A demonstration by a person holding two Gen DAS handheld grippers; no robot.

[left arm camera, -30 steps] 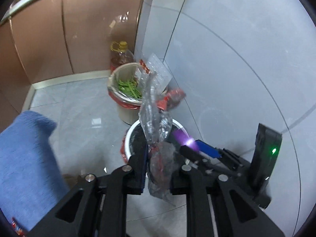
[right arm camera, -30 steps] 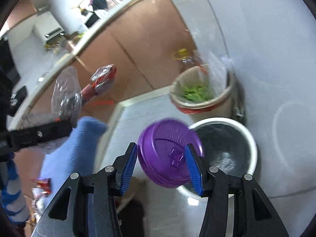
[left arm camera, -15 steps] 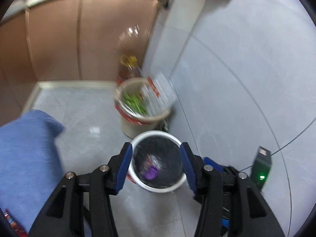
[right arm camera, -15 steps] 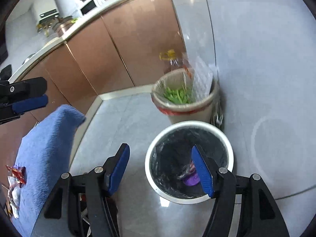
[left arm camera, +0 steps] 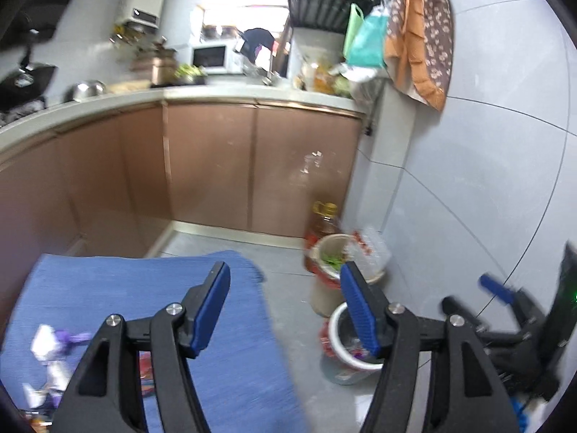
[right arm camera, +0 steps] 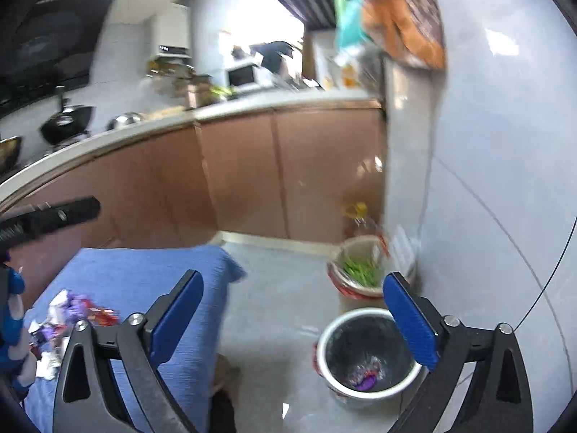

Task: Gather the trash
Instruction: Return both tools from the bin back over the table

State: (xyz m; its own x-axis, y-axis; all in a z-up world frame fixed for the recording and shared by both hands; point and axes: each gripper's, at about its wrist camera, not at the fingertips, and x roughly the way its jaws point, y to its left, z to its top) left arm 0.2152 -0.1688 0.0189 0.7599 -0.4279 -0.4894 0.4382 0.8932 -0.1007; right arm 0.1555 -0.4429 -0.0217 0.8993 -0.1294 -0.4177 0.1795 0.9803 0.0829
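My left gripper [left arm camera: 284,281] hangs in the air with its jaws opening and nothing between them. Below and to its right stands the white trash bin [left arm camera: 333,324] with a black liner. My right gripper [right arm camera: 293,283] is also wide and still opening, empty, up and left of the same bin [right arm camera: 346,315]. A purple lid [right arm camera: 366,379] and crumpled plastic lie in the bin's bottom. Several wrappers [right arm camera: 72,312] lie on the blue cloth [right arm camera: 144,274] at the left; they show blurred in the left wrist view as wrappers [left arm camera: 54,346].
A beige bin [right arm camera: 360,252] with green scraps stands behind the white one, against the grey tiled wall [right arm camera: 487,198]. An oil bottle [left arm camera: 324,216] sits beside it. Brown cabinets [left arm camera: 209,166] under a cluttered counter close off the back.
The left gripper let go of the plastic wrapper and the right let go of the purple lid; both now lie in the white bin. Both grippers opened, rose and tilted up.
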